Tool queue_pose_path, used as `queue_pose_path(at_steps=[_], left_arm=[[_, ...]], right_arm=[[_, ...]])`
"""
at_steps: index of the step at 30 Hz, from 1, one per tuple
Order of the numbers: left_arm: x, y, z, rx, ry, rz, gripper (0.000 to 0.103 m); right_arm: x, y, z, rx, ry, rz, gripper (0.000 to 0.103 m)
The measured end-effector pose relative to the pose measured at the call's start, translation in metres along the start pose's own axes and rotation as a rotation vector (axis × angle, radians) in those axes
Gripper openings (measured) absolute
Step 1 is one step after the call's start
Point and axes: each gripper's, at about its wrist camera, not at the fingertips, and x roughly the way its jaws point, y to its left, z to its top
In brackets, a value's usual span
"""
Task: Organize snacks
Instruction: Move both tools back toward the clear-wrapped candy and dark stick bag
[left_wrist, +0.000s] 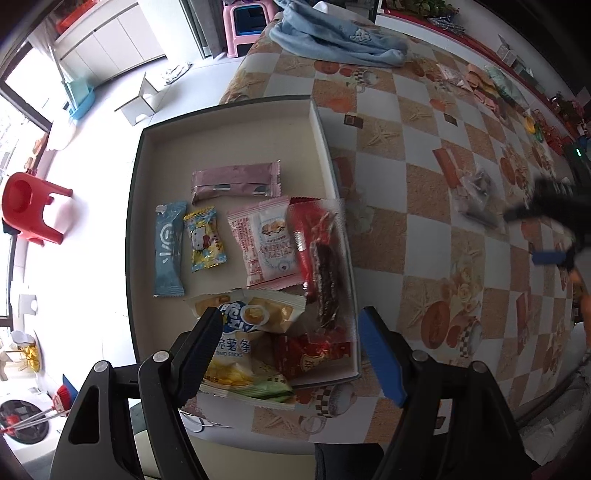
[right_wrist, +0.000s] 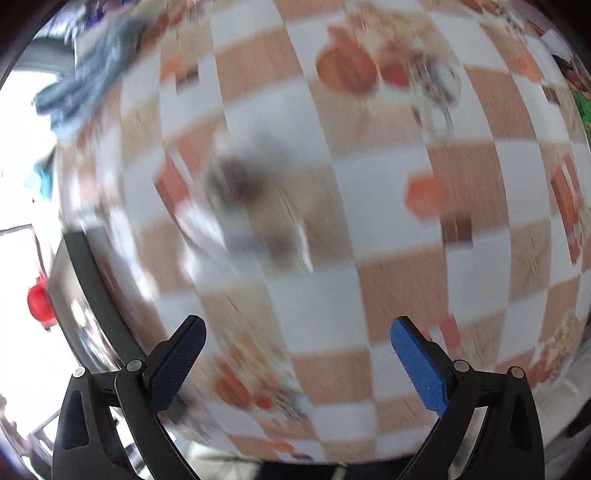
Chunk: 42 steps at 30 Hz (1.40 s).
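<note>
A shallow cream box (left_wrist: 236, 122) with a dark rim lies on the checkered table. It holds several snack packs: a mauve bar (left_wrist: 236, 181), a blue bar (left_wrist: 168, 247), a yellow Hello Kitty candy (left_wrist: 205, 238), a pink pack (left_wrist: 267, 242), a clear red-and-dark pack (left_wrist: 323, 258), a potato sticks bag (left_wrist: 247, 343) and a red pack (left_wrist: 314, 356). My left gripper (left_wrist: 290, 325) is open above the box's near end, empty. My right gripper (right_wrist: 297, 332) is open and empty over the table; it shows blurred in the left wrist view (left_wrist: 546, 236). A clear packet with dark pieces (left_wrist: 476, 195) lies on the table, blurred in the right wrist view (right_wrist: 243, 192).
A blue cloth (left_wrist: 332, 37) lies at the table's far end. More packets and small items (left_wrist: 491, 88) sit along the far right edge. A red stool (left_wrist: 29, 210) and a pink stool (left_wrist: 243, 26) stand on the floor left of the table.
</note>
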Motion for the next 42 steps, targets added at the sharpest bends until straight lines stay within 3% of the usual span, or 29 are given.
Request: queue_pose_path(at_steps=[4, 8, 11, 14, 19, 26, 34, 39, 41, 42], left_arm=[[-0.002, -0.012, 0.000, 0.023, 0.014, -0.001, 0.079], [-0.001, -0.023, -0.005, 0.043, 0.035, -0.004, 0.079], [0.000, -0.031, -0.011, 0.054, 0.054, -0.003, 0.079], [0.003, -0.037, -0.013, 0.063, 0.070, -0.005, 0.079], [0.013, -0.053, -0.007, 0.091, 0.091, -0.007, 0.079], [0.019, -0.074, 0.006, 0.117, 0.101, -0.041, 0.079], [0.030, -0.084, 0.011, 0.070, 0.171, -0.093, 0.079], [0.036, -0.094, 0.021, -0.001, 0.206, -0.155, 0.079], [0.039, -0.099, 0.027, -0.035, 0.217, -0.185, 0.079], [0.040, -0.102, 0.031, -0.055, 0.223, -0.203, 0.079]], right_arm=[[0.003, 0.020, 0.033, 0.030, -0.038, 0.013, 0.101], [0.008, 0.039, 0.068, 0.049, -0.081, -0.037, 0.101], [0.022, 0.045, 0.080, 0.010, -0.066, -0.109, 0.101], [0.025, 0.041, 0.080, -0.015, -0.079, -0.173, 0.101], [0.021, -0.010, 0.079, 0.003, -0.066, -0.220, 0.102], [0.007, -0.038, 0.085, -0.124, -0.068, -0.216, 0.102], [0.014, 0.008, 0.076, -0.341, -0.075, -0.232, 0.100], [0.021, 0.049, 0.060, -0.451, -0.086, -0.272, 0.080], [0.017, 0.056, 0.057, -0.472, -0.107, -0.271, 0.049], [0.013, 0.059, 0.051, -0.483, -0.111, -0.264, 0.040]])
